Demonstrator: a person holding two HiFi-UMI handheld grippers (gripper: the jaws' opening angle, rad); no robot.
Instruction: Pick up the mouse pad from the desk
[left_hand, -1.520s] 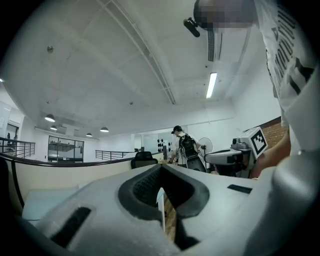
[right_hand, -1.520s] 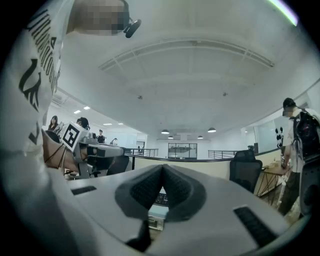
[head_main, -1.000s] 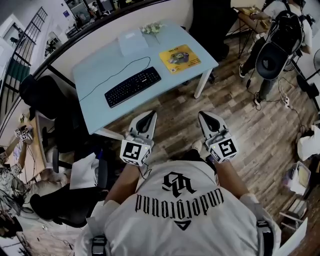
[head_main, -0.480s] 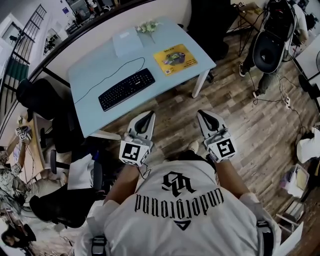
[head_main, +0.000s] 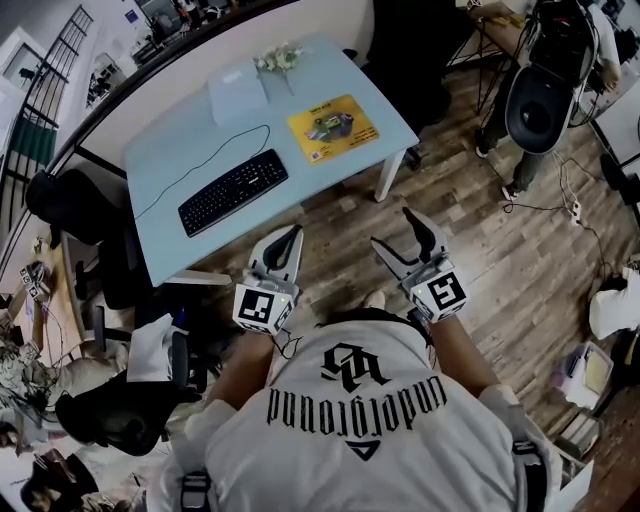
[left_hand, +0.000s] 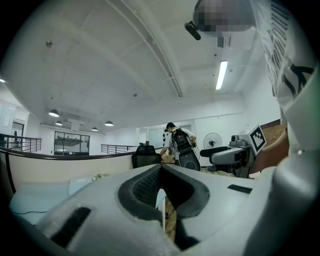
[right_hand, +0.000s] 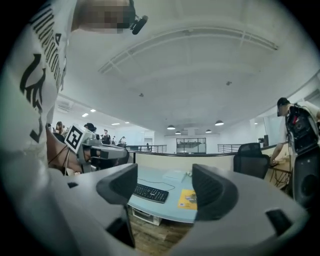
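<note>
**A:** What has changed since a second ago?

**B:** The right hand-held gripper (head_main: 397, 232) has just been opening its jaws, which were together then. Nothing is between them. Both grippers now sit nearer the pale blue bench (head_main: 165, 150).

**A:** And the left hand-held gripper (head_main: 291, 234)?

**B:** Its jaws are together, empty, and it points level.

**A:** Where is the mouse pad (head_main: 333, 124)?

**B:** It lies flat on the bench's right part, beside the keyboard (head_main: 233, 191), well apart from both grippers. The right one probably opens early so it is ready to take the pad's edge.
</note>
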